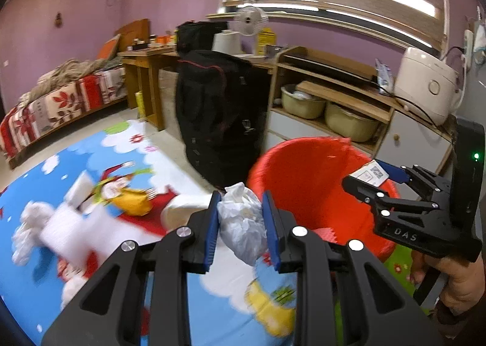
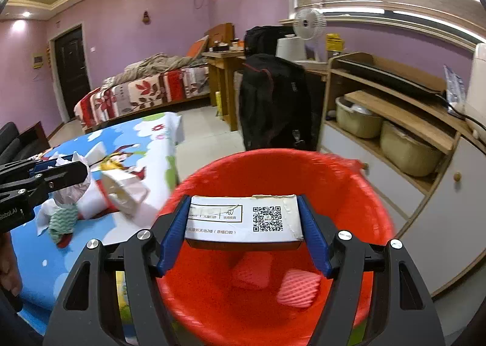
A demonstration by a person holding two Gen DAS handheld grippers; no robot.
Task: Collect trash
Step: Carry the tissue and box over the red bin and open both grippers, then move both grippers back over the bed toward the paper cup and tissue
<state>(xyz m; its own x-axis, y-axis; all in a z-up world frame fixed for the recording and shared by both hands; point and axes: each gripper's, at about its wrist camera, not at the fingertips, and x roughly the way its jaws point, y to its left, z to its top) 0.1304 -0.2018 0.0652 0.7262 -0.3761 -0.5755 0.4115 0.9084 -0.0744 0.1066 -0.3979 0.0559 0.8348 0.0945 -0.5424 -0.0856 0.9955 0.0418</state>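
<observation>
the right tool (image 2: 243,224) is clamped across the long axis of a small white cardboard box (image 2: 243,218) printed with a qr code, its blue pads (image 2: 171,236) pressing on the two short ends so the box lies crosswise between them. that box hangs directly above the open mouth of the red plastic basket (image 2: 358,194), with the basket's floor and two pink foam fruit nets (image 2: 299,288) visible straight beneath it; judged from this, letting go would drop the box inside without any further travel. the left tool (image 1: 241,224) is squeezed narrow on a crumpled wad of white tissue (image 1: 241,221), and the left view shows that wad over the cartoon-printed play mat (image 1: 60,178), just short of the basket's near-left rim (image 1: 258,169). so the basket lies ahead and to the right of the left tool, and the left hand probably needs to carry its load rightward over the rim before releasing. the right hand is plainly the nearer one to the drop point. the two tools sit close together, the right one (image 1: 376,181) showing at the right edge of the left view over the basket, so the left's sideways approach risks brushing it. more scraps lie on the mat: a paper tube (image 2: 121,191) and a green-patterned rag (image 2: 62,221), apparently left to gather.
</observation>
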